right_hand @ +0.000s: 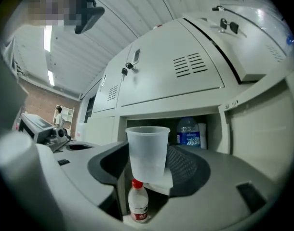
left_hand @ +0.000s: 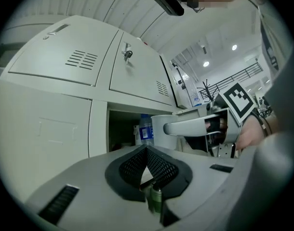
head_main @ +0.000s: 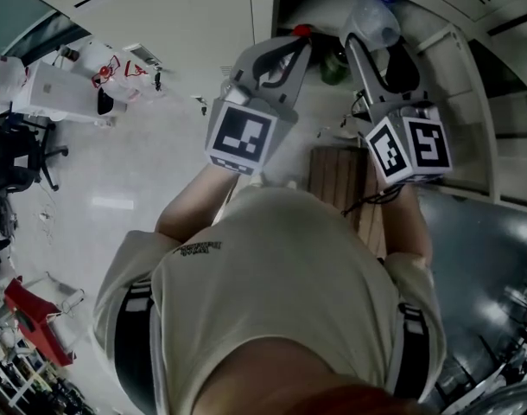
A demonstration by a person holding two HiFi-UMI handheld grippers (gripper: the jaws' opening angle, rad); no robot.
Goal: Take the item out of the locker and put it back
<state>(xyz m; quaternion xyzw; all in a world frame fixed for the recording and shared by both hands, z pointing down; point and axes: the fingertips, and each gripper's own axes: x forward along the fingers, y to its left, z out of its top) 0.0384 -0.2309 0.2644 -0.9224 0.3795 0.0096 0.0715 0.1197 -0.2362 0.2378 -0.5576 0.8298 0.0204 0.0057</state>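
Right gripper view shows the right gripper (right_hand: 149,166) pinching a clear plastic cup (right_hand: 148,146) upright between its pads, just in front of the locker (right_hand: 185,66). Inside the locker's open compartment, behind the cup, stands a water bottle (right_hand: 188,133). The left gripper (left_hand: 147,150) is pressed together on nothing, also in front of the locker. The cup looks freshly out, so the return seems next: push it level into the opening, set it clear of the bottle, then spread the pads.

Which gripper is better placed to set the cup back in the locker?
Right. The right gripper is clamped on the clear cup and faces the open locker compartment. The left gripper has its jaws together, holding nothing.
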